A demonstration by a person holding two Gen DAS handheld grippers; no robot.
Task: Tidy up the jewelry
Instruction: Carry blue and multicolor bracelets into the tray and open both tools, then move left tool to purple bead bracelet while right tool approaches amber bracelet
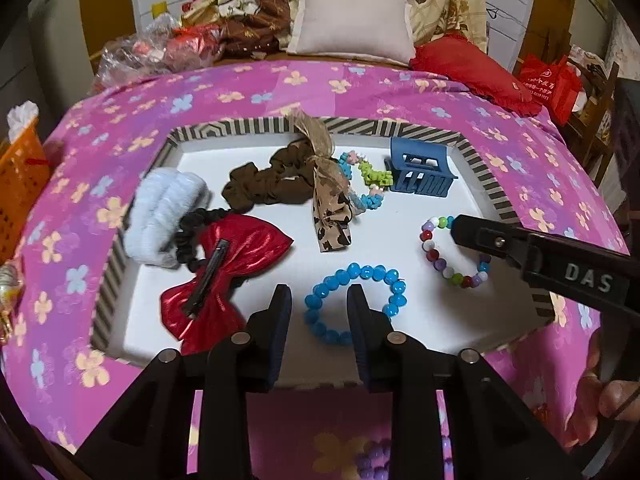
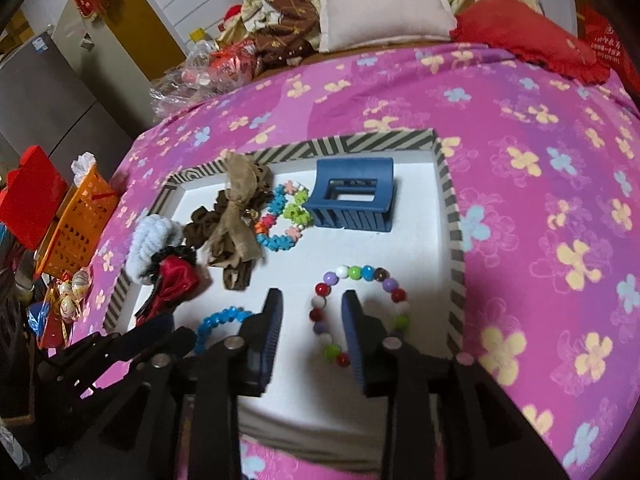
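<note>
A white tray with a striped rim (image 1: 400, 126) (image 2: 452, 216) lies on the pink flowered bedspread. In it lie a blue bead bracelet (image 1: 394, 284) (image 2: 216, 320), a multicolour bead bracelet (image 1: 432, 254) (image 2: 360, 272), a flower bead bracelet (image 1: 372, 178) (image 2: 280, 216), a blue claw clip (image 1: 422, 172) (image 2: 352, 196), a brown scrunchie (image 1: 260, 184), a leopard bow (image 1: 332, 208), a red bow clip (image 1: 236, 256) and a light blue scrunchie (image 1: 164, 208). My left gripper (image 1: 320, 300) is open over the blue bracelet's left side. My right gripper (image 2: 312, 304) is open over the multicolour bracelet's left side; it also shows in the left wrist view (image 1: 456, 228).
An orange basket (image 1: 20, 184) (image 2: 76, 224) stands left of the bed. A white pillow (image 1: 352, 20), a red cushion (image 1: 472, 68) and plastic bags (image 1: 152, 48) lie beyond the tray. A red bag (image 1: 548, 84) sits at the right.
</note>
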